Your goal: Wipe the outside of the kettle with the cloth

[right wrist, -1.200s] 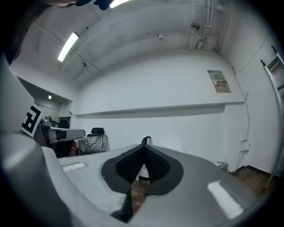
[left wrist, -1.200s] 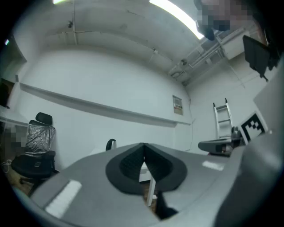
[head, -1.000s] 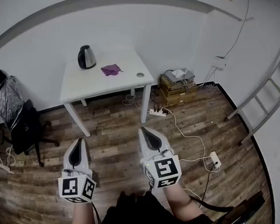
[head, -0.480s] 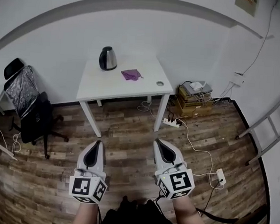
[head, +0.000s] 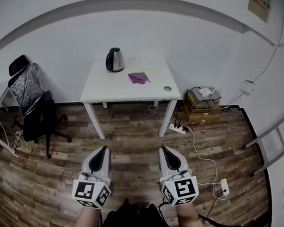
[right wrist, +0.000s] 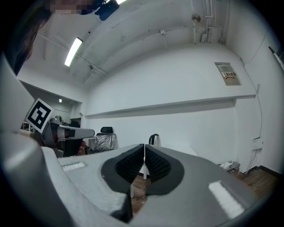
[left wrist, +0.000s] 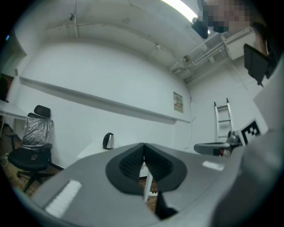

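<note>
Kettle (head: pixel 115 60) stands at the table's (head: pixel 110 87) far-left corner, cloth (head: pixel 138 78) mid-table. Left gripper (head: pixel 103 150) and right gripper (head: pixel 165 150) hang well short of the table, jaws pressed together, empty (nothing reachable yet).

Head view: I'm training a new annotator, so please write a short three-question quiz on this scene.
1. True or false: the crumpled purple cloth is draped over the black-and-steel electric kettle.
2. Pick one. The left hand-held gripper is: A) open; B) shut and empty; C) shut on the cloth.
3. Fill in: on the floor to the left of the white square table stands a black office ____.

Key
1. False: the cloth lies on the table, apart from the kettle.
2. B.
3. chair.
</note>
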The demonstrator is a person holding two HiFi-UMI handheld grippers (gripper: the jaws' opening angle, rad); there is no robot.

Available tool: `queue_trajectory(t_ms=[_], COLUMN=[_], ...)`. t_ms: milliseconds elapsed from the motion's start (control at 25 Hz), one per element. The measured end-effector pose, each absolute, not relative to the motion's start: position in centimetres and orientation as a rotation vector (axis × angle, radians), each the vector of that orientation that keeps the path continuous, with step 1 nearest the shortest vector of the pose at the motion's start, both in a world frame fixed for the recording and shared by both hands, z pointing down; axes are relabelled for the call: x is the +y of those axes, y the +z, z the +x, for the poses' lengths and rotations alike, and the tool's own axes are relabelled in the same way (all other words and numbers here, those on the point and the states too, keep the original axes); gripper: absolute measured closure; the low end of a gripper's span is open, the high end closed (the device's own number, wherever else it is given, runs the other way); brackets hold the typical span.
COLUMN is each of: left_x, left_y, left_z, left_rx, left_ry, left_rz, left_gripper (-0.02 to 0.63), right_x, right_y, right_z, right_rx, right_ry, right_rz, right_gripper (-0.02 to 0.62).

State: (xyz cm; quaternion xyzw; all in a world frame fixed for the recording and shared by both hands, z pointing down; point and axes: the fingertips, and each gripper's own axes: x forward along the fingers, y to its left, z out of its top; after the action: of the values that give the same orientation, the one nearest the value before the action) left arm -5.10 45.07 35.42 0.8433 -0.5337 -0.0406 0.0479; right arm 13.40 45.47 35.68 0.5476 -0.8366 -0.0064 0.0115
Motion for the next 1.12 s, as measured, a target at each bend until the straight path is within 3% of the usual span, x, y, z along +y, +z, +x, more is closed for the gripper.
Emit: queue_trajectory(t_ms=[200,1120], left_x=[44.3,23.8], left_y=[36.2,35.7], left_z=[-5.7,-13.0], left_rx=[-1.662,-1.59], left_ry=[-0.099,-0.163], left_rz=[2.541,2.54], left_gripper=[0.603,0.603], right_x=[44.3,25.0], right_y=[36.5,34.4], right_z=[13.2,7.8], right_rx=[-2.626,-2.502], right_ry=[0.01,-0.063], right_rz=[1.658,1.799], right_gripper=[0.56,0.592])
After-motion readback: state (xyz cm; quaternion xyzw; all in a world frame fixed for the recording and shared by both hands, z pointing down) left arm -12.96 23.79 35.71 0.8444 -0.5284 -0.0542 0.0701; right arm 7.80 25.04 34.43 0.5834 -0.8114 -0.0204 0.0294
